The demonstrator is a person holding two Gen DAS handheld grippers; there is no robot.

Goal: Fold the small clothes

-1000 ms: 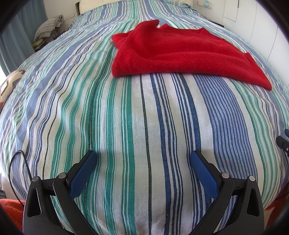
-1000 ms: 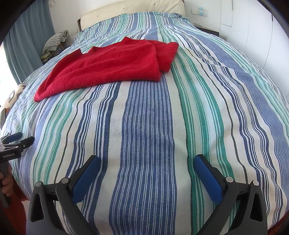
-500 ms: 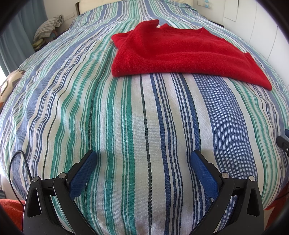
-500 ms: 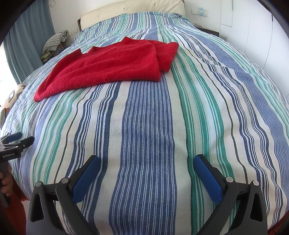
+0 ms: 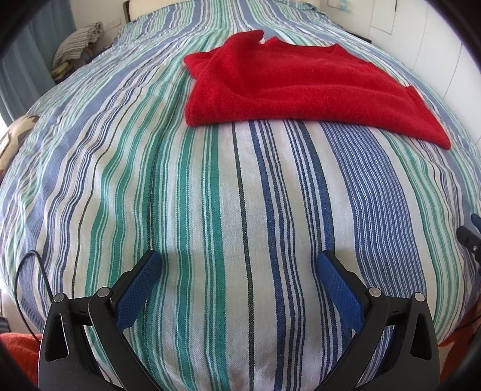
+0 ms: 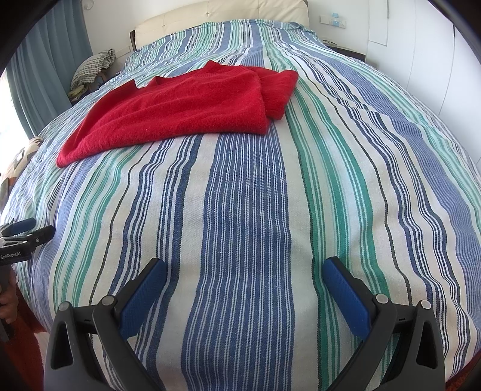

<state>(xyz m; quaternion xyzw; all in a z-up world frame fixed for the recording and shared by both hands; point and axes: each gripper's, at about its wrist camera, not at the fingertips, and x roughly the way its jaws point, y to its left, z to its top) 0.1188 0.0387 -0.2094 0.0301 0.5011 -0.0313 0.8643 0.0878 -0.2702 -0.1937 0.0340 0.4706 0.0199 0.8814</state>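
Note:
A red knit sweater point(image 5: 294, 87) lies folded on the striped bedspread point(image 5: 210, 210), well ahead of both grippers; it also shows in the right wrist view point(image 6: 186, 108), with a sleeve bunched at its right end. My left gripper point(image 5: 239, 270) is open and empty over the near part of the bed. My right gripper point(image 6: 245, 276) is open and empty too, beside the left one. The left gripper's tip point(image 6: 27, 231) shows at the left edge of the right wrist view.
A cream headboard point(image 6: 222, 15) stands at the far end. A checked cloth pile point(image 6: 93, 66) sits beside the bed at the far left, by a blue curtain point(image 6: 42, 72). White wardrobe doors point(image 6: 427, 60) line the right side.

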